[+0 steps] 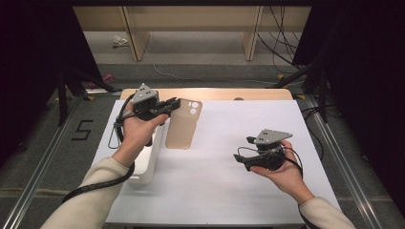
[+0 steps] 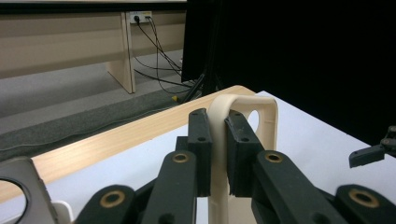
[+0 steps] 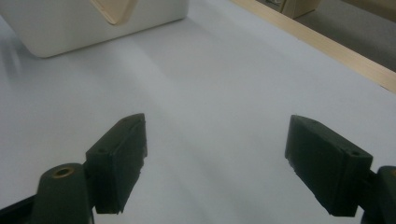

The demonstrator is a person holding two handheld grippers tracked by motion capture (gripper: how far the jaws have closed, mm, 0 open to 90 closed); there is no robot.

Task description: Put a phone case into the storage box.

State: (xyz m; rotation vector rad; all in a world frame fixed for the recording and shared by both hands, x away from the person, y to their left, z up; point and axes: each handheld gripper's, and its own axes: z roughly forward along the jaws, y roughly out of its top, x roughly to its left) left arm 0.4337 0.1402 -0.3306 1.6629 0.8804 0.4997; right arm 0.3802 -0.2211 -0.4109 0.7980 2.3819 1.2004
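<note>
High view: left gripper [image 1: 173, 103] clamps beige phone case [image 1: 183, 128]

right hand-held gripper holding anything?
No. In the right gripper view the right hand-held gripper has its jaws spread wide with only bare white table cover between them.

Your left hand [image 1: 136, 131] holds the left gripper [image 1: 173, 105] raised at the far left, its jaws clamped on a beige phone case [image 1: 184, 124], while your right hand [image 1: 282, 169] holds the right gripper [image 1: 242, 151] low, jaws spread wide.
</note>
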